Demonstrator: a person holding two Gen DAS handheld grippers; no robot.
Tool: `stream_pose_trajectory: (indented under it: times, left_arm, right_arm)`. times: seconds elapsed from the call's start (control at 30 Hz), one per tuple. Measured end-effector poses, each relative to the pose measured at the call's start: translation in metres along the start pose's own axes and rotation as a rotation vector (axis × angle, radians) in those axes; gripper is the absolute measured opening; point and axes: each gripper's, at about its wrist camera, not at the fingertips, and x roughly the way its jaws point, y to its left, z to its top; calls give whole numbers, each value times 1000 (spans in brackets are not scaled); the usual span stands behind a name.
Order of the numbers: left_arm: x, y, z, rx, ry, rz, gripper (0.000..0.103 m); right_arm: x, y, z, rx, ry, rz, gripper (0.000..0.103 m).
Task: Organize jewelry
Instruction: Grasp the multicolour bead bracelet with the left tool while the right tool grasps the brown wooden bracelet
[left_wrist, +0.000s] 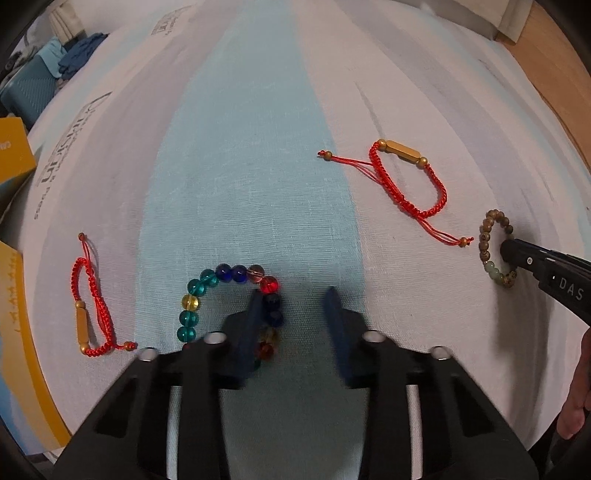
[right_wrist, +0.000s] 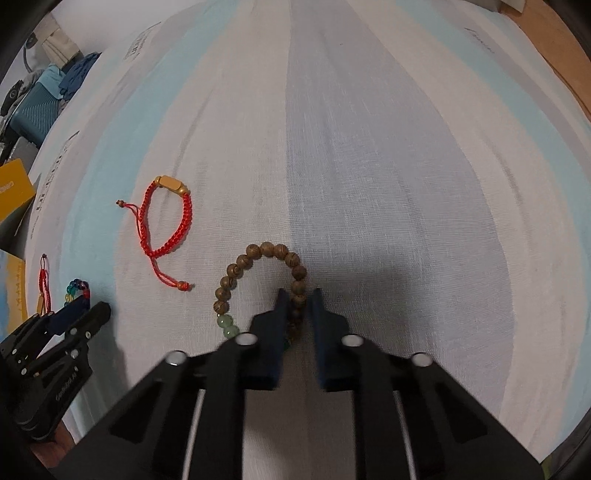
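Gripping two bead bracelets at once on the striped cloth (left_wrist: 258, 147), with both holds looking thin.

Left of the red cord bracelet (left_wrist: 406, 184), the left gripper (left_wrist: 293, 295) stands part-open around the multicoloured glass-bead bracelet (left_wrist: 207, 291); only one finger (left_wrist: 251, 321) touches the beads, so lifting could slide it free. Right of that red bracelet, the right gripper (right_wrist: 298, 295) is pinched shut on the brown wooden-bead bracelet (right_wrist: 258, 258), catching a single strand; its elastic loop, with pale green beads, could twist or snap loose.
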Motion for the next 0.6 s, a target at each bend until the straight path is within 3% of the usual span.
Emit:
stream_pose_trajectory:
  times: [0.03,0.1,0.6]
  left_arm:
    - [1,3,3,3,5,-1,15]
    - [-2,0,4,25,12,-5,9]
    - [-35,4,4,24,-8,-5,9]
  right_arm:
    - [0,-1,0,6,3,5,8]
    - [-1,-2,1,14,13,12,8]
    - [-55,-4,-3,27,-93,54,7]
